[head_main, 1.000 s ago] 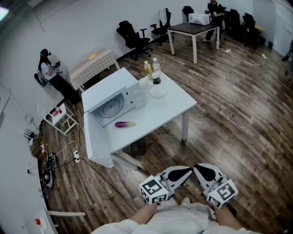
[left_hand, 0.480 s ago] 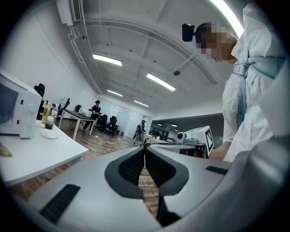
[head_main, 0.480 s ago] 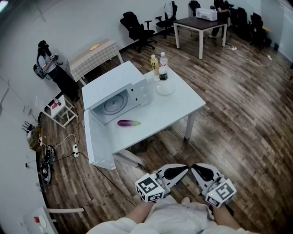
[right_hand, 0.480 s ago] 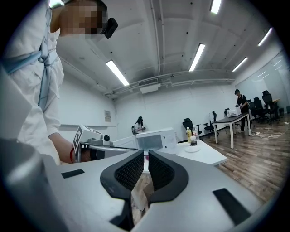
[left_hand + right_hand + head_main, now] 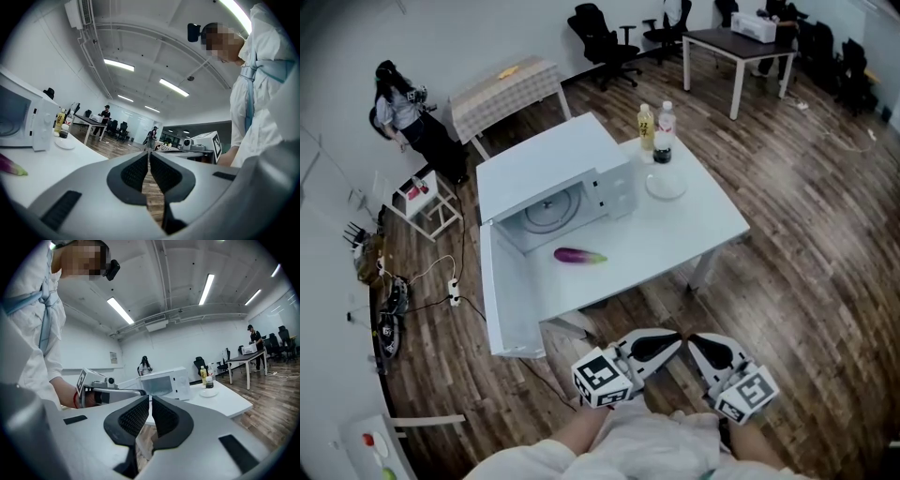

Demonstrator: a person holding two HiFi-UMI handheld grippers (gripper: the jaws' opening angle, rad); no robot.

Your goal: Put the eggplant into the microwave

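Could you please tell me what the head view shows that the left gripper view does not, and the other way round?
Only the head view: the microwave door hanging open and the turntable inside. Only the left gripper view: ceiling lights and the camera on the person's head. Both: the eggplant, bottles and plate on the table.

Bright ceiling strip lights (image 5: 118,65) give even light; fisheye edges bend, corners dark.
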